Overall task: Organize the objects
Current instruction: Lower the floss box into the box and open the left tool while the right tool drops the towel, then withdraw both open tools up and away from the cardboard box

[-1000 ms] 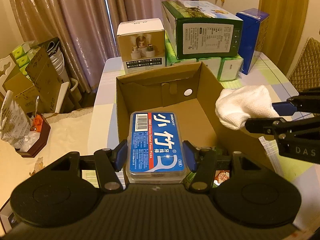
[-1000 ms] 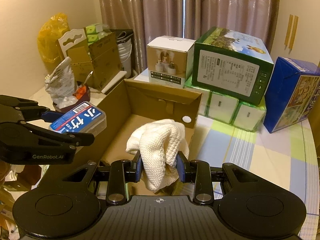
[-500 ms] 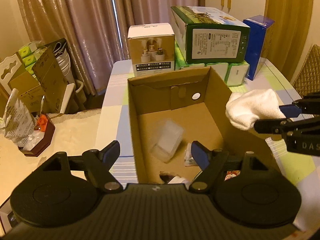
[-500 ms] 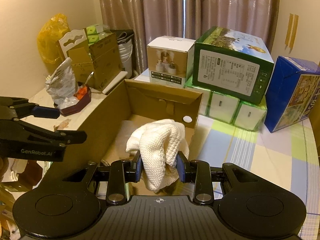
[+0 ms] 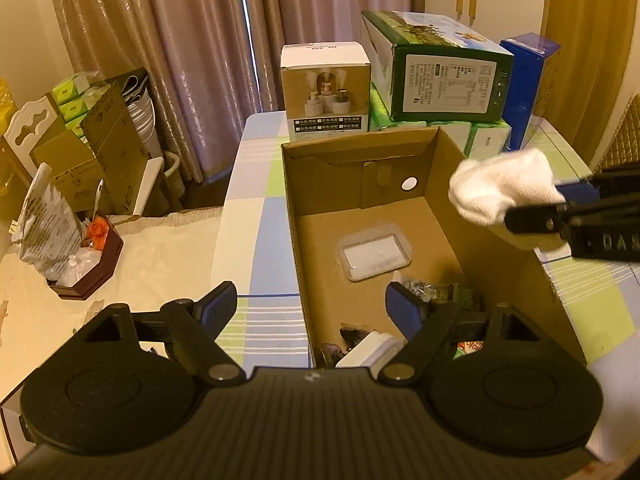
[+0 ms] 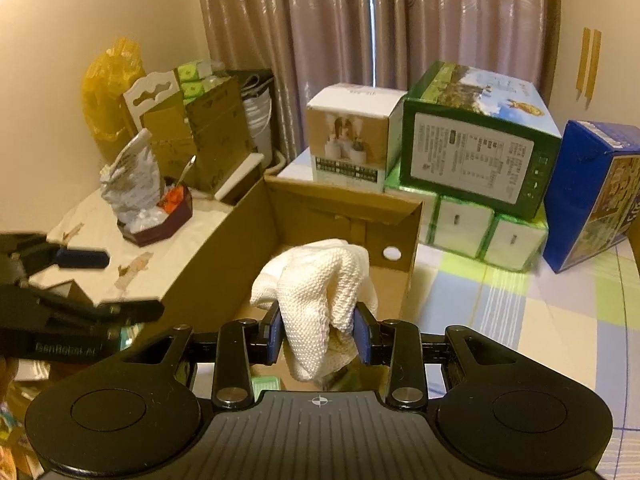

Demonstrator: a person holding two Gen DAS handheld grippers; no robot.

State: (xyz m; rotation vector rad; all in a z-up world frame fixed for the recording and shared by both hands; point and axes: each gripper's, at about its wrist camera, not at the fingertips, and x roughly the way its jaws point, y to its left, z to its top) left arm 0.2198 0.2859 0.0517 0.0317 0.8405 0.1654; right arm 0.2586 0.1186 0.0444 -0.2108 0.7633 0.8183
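My left gripper (image 5: 310, 306), marked "GenRobot.AI", hangs spread and empty over the cardboard box (image 5: 486, 236) holding a clear plastic case (image 5: 375, 255), while my right gripper (image 6: 318, 334) at 3 o'clock pinches a white cloth (image 6: 316, 300).

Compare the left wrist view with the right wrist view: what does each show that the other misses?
Only the left wrist view shows the box floor, with a clear plastic case and wrappers lying on it. Only the right wrist view shows the yellow bag by the wall. Both show the cardboard box, the white cloth clamped in the right gripper, and the open left gripper.
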